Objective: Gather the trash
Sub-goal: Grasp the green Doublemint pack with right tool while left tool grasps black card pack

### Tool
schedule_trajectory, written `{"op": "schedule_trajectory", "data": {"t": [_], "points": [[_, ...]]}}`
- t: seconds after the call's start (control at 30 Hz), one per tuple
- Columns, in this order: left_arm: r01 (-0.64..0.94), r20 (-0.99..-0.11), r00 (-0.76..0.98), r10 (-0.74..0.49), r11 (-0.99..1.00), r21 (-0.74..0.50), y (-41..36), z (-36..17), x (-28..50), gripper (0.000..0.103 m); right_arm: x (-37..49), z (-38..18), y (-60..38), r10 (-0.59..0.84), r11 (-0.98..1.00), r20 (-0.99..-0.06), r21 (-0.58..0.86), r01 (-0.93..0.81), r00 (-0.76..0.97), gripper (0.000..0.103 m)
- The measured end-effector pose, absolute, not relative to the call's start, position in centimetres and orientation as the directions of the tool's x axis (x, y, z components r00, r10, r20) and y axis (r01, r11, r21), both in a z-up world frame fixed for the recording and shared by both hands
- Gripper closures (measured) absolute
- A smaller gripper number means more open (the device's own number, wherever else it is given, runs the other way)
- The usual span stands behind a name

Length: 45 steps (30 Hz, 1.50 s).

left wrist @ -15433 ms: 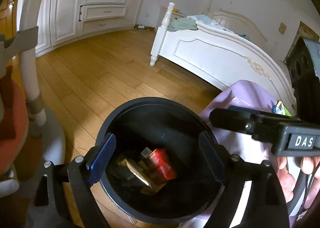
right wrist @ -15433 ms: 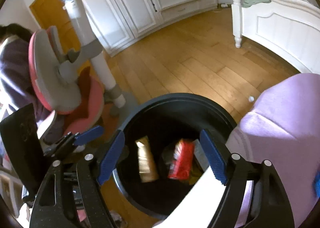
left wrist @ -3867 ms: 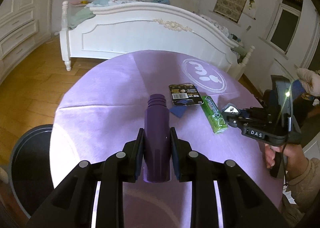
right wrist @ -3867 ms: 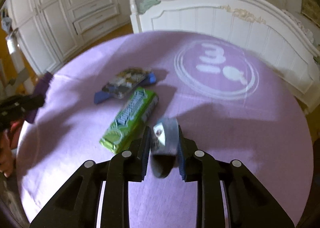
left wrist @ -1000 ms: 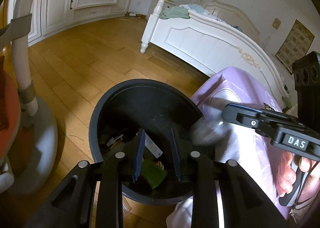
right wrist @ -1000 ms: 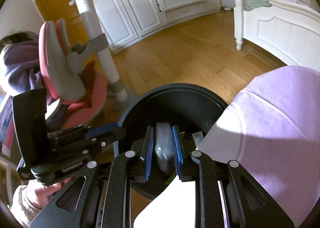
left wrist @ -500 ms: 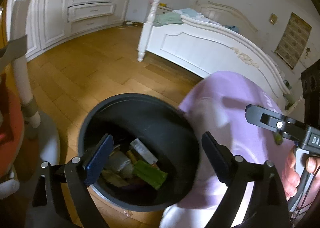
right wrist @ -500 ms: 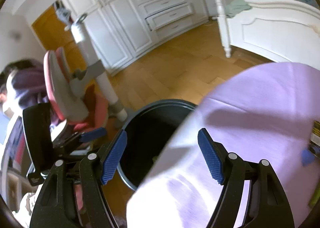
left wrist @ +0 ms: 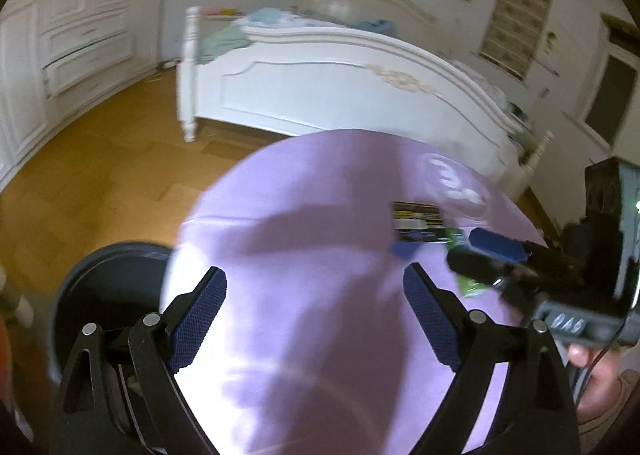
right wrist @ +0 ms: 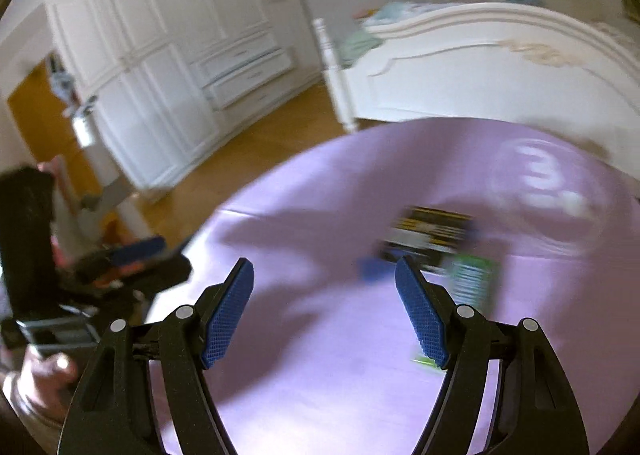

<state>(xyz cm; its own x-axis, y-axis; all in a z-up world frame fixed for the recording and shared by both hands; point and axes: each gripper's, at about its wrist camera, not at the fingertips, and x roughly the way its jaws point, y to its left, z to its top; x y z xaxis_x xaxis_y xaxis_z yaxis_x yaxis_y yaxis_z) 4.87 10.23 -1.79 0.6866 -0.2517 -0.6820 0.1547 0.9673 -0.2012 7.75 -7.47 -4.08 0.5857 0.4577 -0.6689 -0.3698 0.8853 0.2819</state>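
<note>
Trash left on the purple tablecloth [left wrist: 320, 215]: a green wrapper pack [right wrist: 472, 279], a black-and-yellow card pack [right wrist: 430, 231] just behind it, and a small blue scrap [right wrist: 372, 267] touching the card's near corner. All three sit close together toward the far right of the round table, below the white printed logo [right wrist: 540, 175]. Black bin [left wrist: 104, 279] is on the wood floor at the table's left edge, w/ its rim partly tucked under the cloth.

Your left gripper [left wrist: 316, 315] is spread wide w/ nothing between the blue pads, and its jaws have just been opening. Your right gripper [right wrist: 324, 315] is the same, wide and empty, jaws just opened too. Both hang over bare cloth, short of the trash.

Handling, as best I can judge: the green pack looks like a long, light foil or plastic sleeve, prob. slick and crushable, so pinch it across the narrow width near the middle. The card pack looks flat, stiff and thin, so it's hard to get under. Take it by an edge or slide it first. The blue scrap looks thin and flimsy; frames are too blurred to say more. Cloth is soft and may bunch if a pad drags, so come down clean. Pads are ribbed blue rubber, so grip should be decent.
</note>
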Motion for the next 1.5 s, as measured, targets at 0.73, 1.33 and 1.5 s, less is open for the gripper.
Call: {"op": "schedule_trajectory", "data": {"t": [0.73, 1.33, 1.5], "points": [[0.254, -0.795, 0.532, -0.292, 0.95, -0.179, -0.3, -5.4, 13.2, 0.014, 9.5, -8.7, -15.2, 0.307, 0.945, -0.77, 0.174, -0.278, 0.56, 0.071], [0.293, -0.798, 0.552, -0.241, 0.952, -0.086, -2.9, -6.4, 14.5, 0.039, 10.2, -8.5, -16.0, 0.313, 0.942, -0.763, 0.173, -0.289, 0.565, 0.071], [0.328, -0.793, 0.549, -0.266, 0.941, -0.088, -2.7, -6.4, 14.1, 0.044, 10.3, -8.5, -15.9, 0.309, 0.943, -0.764, 0.166, -0.29, 0.566, 0.071]]}}
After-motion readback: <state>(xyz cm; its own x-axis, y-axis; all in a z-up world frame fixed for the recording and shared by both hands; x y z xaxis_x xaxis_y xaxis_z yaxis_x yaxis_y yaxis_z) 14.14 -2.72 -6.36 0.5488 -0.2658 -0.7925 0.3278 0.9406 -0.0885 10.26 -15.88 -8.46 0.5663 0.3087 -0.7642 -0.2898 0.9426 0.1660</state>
